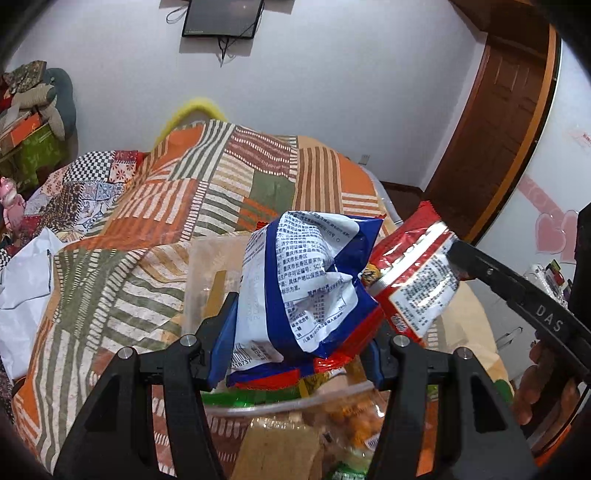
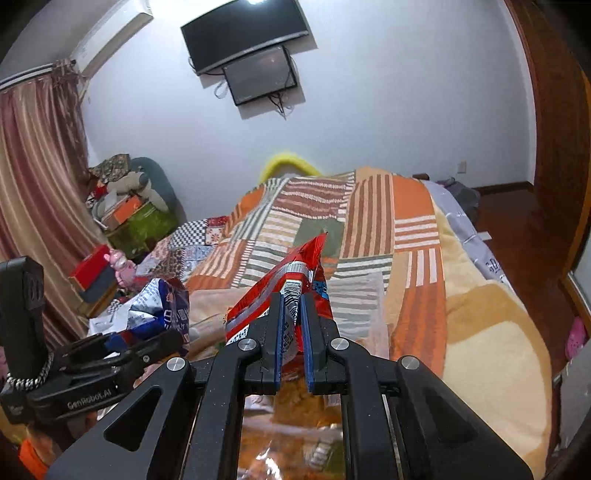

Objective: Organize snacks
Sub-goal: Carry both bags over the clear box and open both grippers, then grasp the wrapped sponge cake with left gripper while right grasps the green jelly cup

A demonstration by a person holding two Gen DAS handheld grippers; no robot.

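- Bedroom: patchwork bedspread (image 1: 155, 221) over the bed, white wall, wall-mounted screen (image 2: 258, 75).
- Clear plastic bin (image 1: 207, 266) on the bedspread, snacks piled inside.
- Blue-and-white snack bag (image 1: 295, 288): crumpled, upright above the bin, clamped between the left gripper (image 1: 295, 350) fingers, set moderately apart.
- Red snack bag (image 2: 295, 280): long axis tilted up and away; right gripper (image 2: 291, 314) pinched nearly closed on its edge.
- Curtain (image 2: 33, 177): right-wrist view only.

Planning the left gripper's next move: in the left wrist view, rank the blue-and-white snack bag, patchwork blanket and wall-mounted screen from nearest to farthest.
1. Blue-and-white snack bag, between the left gripper fingers.
2. Patchwork blanket, ahead and left on the bed.
3. Wall-mounted screen, top, on the far wall.
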